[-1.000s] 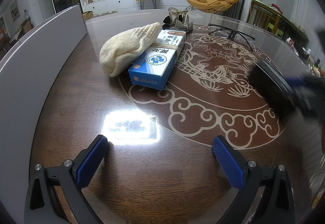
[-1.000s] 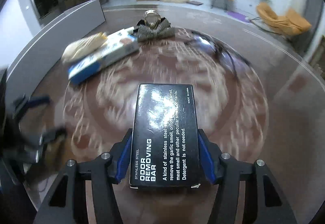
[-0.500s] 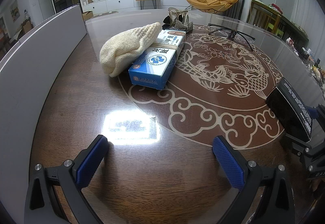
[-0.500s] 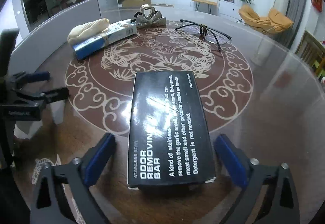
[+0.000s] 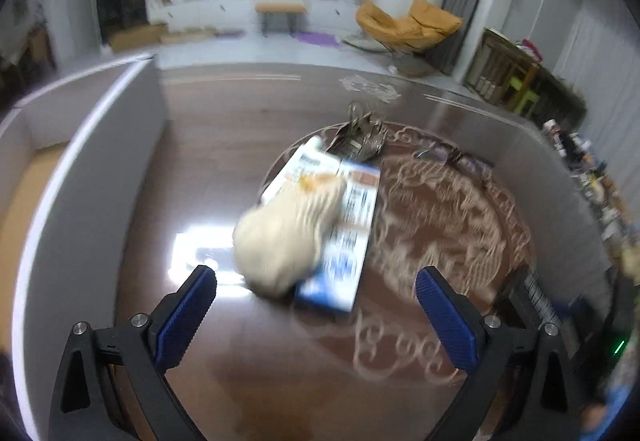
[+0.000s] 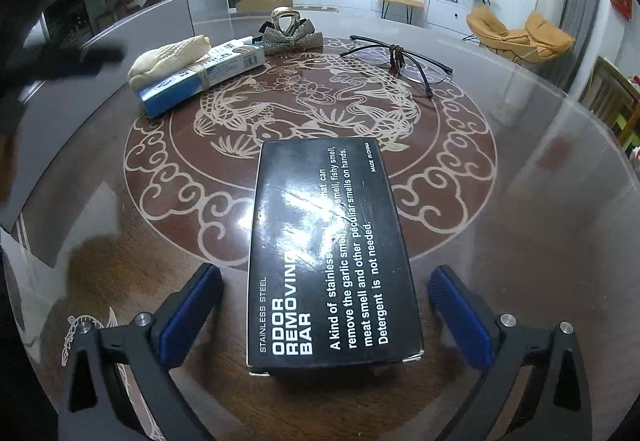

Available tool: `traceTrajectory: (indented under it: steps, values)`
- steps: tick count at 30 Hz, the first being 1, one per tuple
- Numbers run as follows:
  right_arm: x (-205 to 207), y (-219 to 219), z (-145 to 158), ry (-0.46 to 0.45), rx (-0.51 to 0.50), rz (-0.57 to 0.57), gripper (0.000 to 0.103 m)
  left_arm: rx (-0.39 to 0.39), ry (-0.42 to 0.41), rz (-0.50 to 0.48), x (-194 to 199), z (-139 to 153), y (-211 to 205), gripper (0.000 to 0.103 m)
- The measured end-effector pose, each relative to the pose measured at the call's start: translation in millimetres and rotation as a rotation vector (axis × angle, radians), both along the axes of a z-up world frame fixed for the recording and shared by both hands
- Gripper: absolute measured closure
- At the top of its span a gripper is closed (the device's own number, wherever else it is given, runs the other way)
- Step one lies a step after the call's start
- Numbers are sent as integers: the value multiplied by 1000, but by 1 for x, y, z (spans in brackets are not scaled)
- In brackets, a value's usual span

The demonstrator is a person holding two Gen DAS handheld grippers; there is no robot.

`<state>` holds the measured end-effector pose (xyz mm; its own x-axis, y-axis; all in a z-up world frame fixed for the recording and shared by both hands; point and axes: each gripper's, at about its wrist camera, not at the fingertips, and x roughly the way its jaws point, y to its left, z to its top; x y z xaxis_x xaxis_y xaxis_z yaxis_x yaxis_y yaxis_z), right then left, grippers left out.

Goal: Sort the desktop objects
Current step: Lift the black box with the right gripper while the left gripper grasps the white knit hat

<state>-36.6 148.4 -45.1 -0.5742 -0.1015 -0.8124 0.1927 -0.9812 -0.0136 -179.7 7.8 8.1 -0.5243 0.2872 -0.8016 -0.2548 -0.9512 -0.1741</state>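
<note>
A black "odor removing bar" box [image 6: 332, 249] lies flat on the round table between the wide-open fingers of my right gripper [image 6: 324, 315], apart from both pads. My left gripper [image 5: 316, 315] is open and empty, raised above the table, with a cream knitted piece [image 5: 286, 237] and a blue-and-white box [image 5: 344, 225] just ahead of it. These also show in the right wrist view: the knitted piece [image 6: 170, 55] rests on the blue box [image 6: 200, 79]. A bow hair clip [image 6: 290, 31] and black glasses [image 6: 396, 59] lie at the far side.
A grey-walled open bin [image 5: 92, 177] stands along the table's left edge. The black box shows blurred at the right of the left wrist view [image 5: 528, 301]. The table top [image 6: 520, 201] is glass over a carved fish medallion. Chairs and shelves stand beyond the right edge.
My right gripper opened and let go of the black box, now lying on the table. My left gripper has lifted and swung forward over the knitted piece; its view is blurred.
</note>
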Motion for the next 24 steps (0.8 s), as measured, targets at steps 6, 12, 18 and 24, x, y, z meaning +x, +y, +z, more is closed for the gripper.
traceTrajectory:
  steps: [6,12,18,24]
  values:
    - [0,0,0,0,0,0,0,-58,-127,-55,-61,-34,17,1]
    - [-1,0,0,0,0,0,0,5,-46,-34,-34,-30,-4,57]
    - [-1,0,-1,0,0,0,0,-51,-30,37,35,-24,-24,59]
    - [-1,0,-1,0,0,-1,0,-12,-61,55,124,-36,-35,21]
